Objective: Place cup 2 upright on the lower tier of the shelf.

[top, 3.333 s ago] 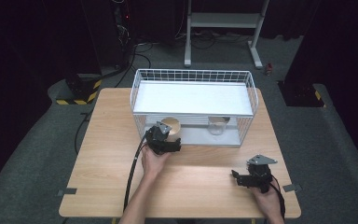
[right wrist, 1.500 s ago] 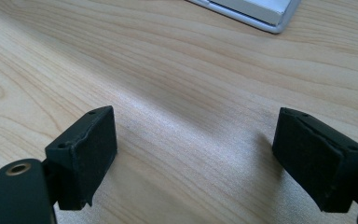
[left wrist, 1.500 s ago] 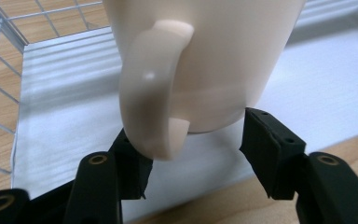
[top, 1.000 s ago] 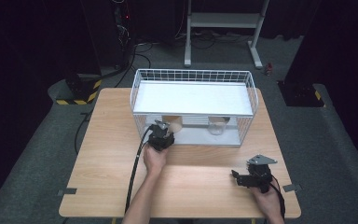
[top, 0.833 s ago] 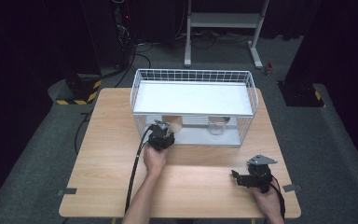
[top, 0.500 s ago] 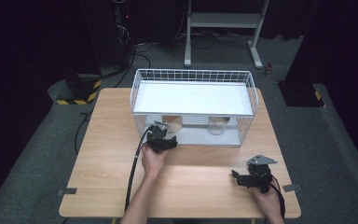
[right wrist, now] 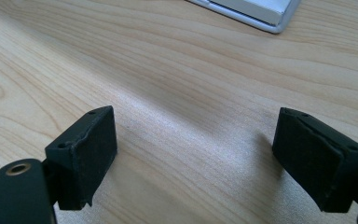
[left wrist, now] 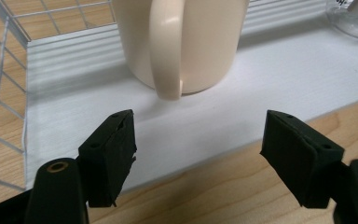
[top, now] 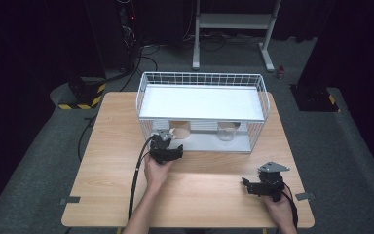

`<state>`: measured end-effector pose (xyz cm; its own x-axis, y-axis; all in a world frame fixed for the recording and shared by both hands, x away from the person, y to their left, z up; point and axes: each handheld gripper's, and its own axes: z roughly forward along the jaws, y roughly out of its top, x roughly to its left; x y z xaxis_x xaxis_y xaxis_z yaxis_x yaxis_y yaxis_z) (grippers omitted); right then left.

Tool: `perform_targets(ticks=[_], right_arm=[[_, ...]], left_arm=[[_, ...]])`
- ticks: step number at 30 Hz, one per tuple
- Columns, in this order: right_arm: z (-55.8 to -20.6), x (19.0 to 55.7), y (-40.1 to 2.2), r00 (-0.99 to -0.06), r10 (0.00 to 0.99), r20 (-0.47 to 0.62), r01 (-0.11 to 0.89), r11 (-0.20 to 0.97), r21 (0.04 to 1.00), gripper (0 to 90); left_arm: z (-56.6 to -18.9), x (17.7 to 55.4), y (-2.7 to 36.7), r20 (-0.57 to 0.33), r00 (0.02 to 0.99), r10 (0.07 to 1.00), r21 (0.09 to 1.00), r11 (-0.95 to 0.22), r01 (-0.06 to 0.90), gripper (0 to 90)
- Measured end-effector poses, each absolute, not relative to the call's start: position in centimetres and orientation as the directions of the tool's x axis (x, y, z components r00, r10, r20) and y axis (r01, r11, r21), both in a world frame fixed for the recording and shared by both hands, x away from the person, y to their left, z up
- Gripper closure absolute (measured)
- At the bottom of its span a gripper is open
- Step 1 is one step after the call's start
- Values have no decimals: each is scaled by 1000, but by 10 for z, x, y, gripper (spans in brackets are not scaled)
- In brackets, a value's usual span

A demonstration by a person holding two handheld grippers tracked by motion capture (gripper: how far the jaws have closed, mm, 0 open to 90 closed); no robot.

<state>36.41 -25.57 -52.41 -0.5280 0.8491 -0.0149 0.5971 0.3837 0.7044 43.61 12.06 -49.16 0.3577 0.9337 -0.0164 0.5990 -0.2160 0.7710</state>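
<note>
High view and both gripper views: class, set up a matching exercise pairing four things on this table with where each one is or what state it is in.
Things:
1. cream ceramic mug
2. clear glass cup
3. left gripper
4. right gripper

Places or states:
A. open above bare wooden table, near its front right corner
B. lower white shelf of the white wire rack, right part
C. lower white shelf, left part, handle toward the camera
D. open at the shelf edge, empty, facing the mug

Pairs: 1-C, 2-B, 3-D, 4-A
</note>
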Motion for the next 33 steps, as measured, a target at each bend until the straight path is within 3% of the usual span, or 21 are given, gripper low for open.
perform_targets(ticks=[5,11,33], right_arm=[[-524,364,-256,-528,849,-15,597,384,704,135],[-524,364,-256,-528,849,-15,597,384,705,135],[-524,364,-256,-526,850,-14,598,382,704,135]], left_arm=[[-486,431,122,-40,371,928,785,-200,587,261],[-485,426,122,-2,387,922,783,-239,574,262],[-480,402,136,-75,400,913,803,-183,567,251]])
